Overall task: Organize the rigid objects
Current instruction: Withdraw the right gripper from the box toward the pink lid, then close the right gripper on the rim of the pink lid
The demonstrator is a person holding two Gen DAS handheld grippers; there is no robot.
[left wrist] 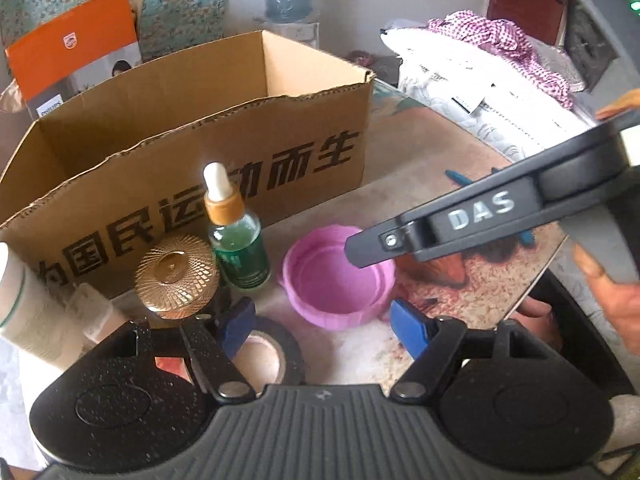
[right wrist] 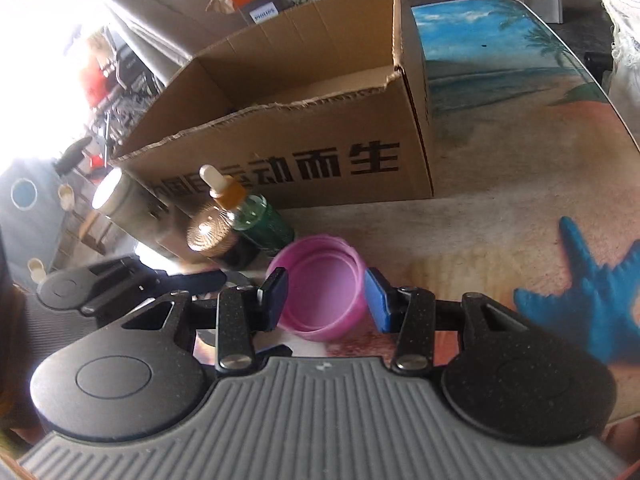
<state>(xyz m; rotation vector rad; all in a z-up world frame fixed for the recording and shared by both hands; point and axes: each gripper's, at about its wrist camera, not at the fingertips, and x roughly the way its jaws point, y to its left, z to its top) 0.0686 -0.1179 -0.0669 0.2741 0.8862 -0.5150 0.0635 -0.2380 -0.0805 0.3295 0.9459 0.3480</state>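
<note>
A pink lid (left wrist: 340,280) lies rim up on the table in front of a cardboard box (left wrist: 200,152). One finger (left wrist: 372,244) of my right gripper hangs over the lid's right rim. In the right wrist view the right gripper (right wrist: 326,292) is open, and the pink lid (right wrist: 320,300) shows between and beyond its blue pads. I cannot tell whether they touch it. My left gripper (left wrist: 322,312) is open just short of the lid, its left finger over a black tape roll (left wrist: 268,356). Left of the lid stand a green dropper bottle (left wrist: 236,236) and a gold-lidded jar (left wrist: 176,276).
A white tube (left wrist: 24,304) leans at the far left. An orange carton (left wrist: 72,48) stands behind the box, and white bedding with a checked cloth (left wrist: 480,76) lies at the right. A hand (left wrist: 616,292) holds the right gripper. The beach-print table (right wrist: 520,184) stretches right of the box (right wrist: 320,120).
</note>
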